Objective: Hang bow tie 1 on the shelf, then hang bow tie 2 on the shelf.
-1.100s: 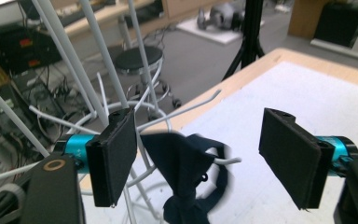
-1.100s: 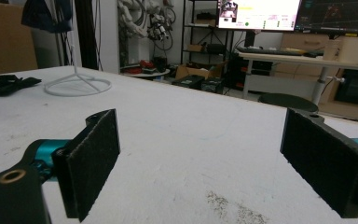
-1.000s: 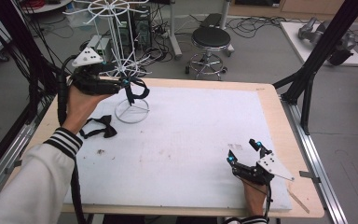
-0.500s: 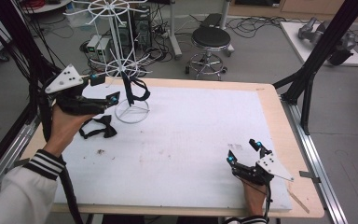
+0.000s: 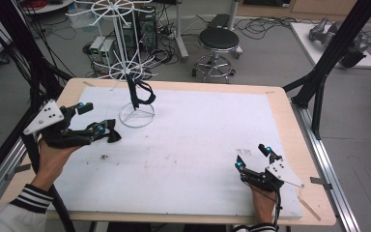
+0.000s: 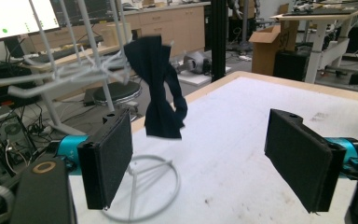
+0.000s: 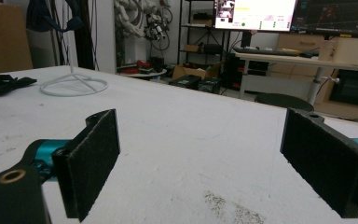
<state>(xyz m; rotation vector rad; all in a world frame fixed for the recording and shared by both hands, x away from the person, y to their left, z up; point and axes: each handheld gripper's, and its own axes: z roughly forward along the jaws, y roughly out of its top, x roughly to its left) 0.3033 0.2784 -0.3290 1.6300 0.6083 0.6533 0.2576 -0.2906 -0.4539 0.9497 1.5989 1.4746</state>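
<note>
A white wire rack (image 5: 125, 63) stands on its ring base (image 5: 136, 116) at the table's back left. A black bow tie (image 5: 139, 94) hangs from one of its lower arms. A second black bow tie (image 5: 112, 134) lies on the white mat just left of the base. My left gripper (image 5: 92, 117) hovers open beside that lying tie, nothing between its jaws. In the left gripper view the gripper (image 6: 205, 154) faces the hanging bow tie (image 6: 161, 88) from a short distance. My right gripper (image 5: 253, 157) rests open at the front right, its jaws (image 7: 214, 158) empty.
The white mat (image 5: 198, 145) covers most of the wooden table (image 5: 285, 116). A stool (image 5: 217, 41) and cables sit on the floor beyond the far edge. Black frame posts (image 5: 328, 67) rise at the right and left sides.
My left gripper has drawn back from the rack, moving left and down toward the lying bow tie. The hanging bow tie stays on the rack. The right gripper has not moved.
</note>
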